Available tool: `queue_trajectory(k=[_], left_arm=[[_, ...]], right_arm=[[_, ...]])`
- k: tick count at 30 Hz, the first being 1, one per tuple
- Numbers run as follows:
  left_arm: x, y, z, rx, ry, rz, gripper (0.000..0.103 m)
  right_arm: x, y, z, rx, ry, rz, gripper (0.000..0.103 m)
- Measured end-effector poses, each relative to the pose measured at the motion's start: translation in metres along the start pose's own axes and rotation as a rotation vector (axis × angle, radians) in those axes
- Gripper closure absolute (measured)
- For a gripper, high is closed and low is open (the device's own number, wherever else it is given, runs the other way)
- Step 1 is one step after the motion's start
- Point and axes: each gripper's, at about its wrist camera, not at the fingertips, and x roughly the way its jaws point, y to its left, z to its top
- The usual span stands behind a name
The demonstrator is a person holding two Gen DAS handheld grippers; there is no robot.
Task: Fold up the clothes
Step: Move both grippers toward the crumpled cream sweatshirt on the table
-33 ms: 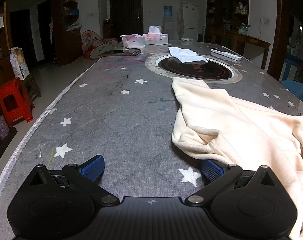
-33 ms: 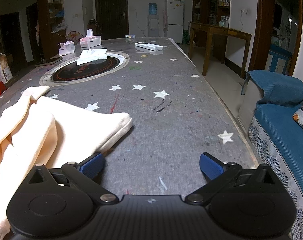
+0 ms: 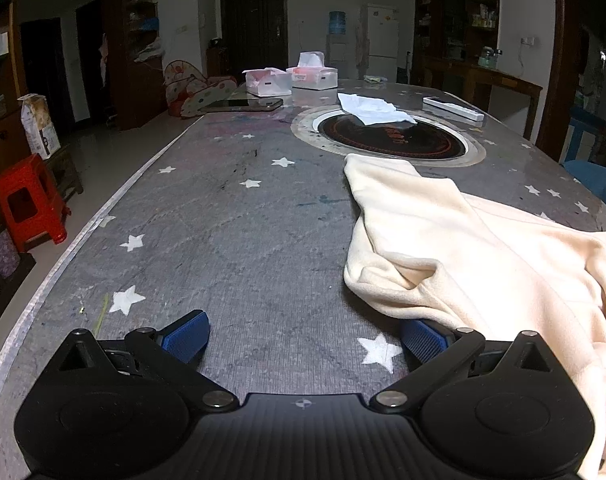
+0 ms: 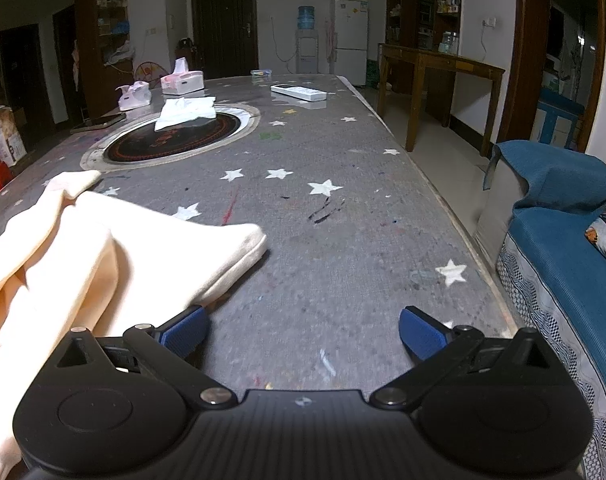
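Note:
A cream garment [image 3: 483,252] lies crumpled on the grey star-patterned table [image 3: 243,240], at the right of the left wrist view. My left gripper [image 3: 303,334] is open low over the table. Bare tabletop lies between its fingers, and the garment's near edge overlaps the tip of the right finger [image 3: 423,338]. In the right wrist view the same garment [image 4: 83,248] fills the left side, with a sleeve end [image 4: 247,244] pointing right. My right gripper [image 4: 303,328] is open with nothing between its fingers. Its left finger [image 4: 185,326] sits just beside the cloth.
A round inset hotplate [image 3: 387,140] with a white tissue [image 3: 371,108] on it lies beyond the garment. Farther back are tissue boxes [image 3: 311,74], a remote [image 3: 453,106] and a phone [image 3: 243,105]. A red stool [image 3: 27,200] stands left of the table, a blue sofa [image 4: 563,240] right.

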Motion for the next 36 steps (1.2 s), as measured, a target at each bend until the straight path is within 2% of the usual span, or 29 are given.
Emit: queue_trajectory(k=[5, 7, 15, 22, 36], left_arm=[[-0.007, -0.006, -0.007, -0.012, -0.009, 0.020, 0.000], [-0.009, -0.003, -0.007, -0.027, 0.010, 0.014, 0.000], [-0.023, -0.004, -0.016, -0.045, 0.027, 0.052, 0.000], [-0.035, -0.005, -0.023, -0.075, 0.039, 0.072, 0.000], [-0.064, -0.017, -0.019, -0.082, -0.002, 0.038, 0.000]], right_arm=[[0.000, -0.004, 0.002, -0.014, -0.003, -0.005, 0.000], [-0.013, 0.003, -0.008, -0.035, -0.045, -0.023, 0.000], [-0.043, 0.006, -0.023, -0.022, -0.042, 0.062, 0.000], [-0.053, 0.012, -0.029, 0.003, -0.038, 0.092, 0.000], [-0.068, 0.020, -0.035, 0.006, -0.041, 0.127, 0.000]])
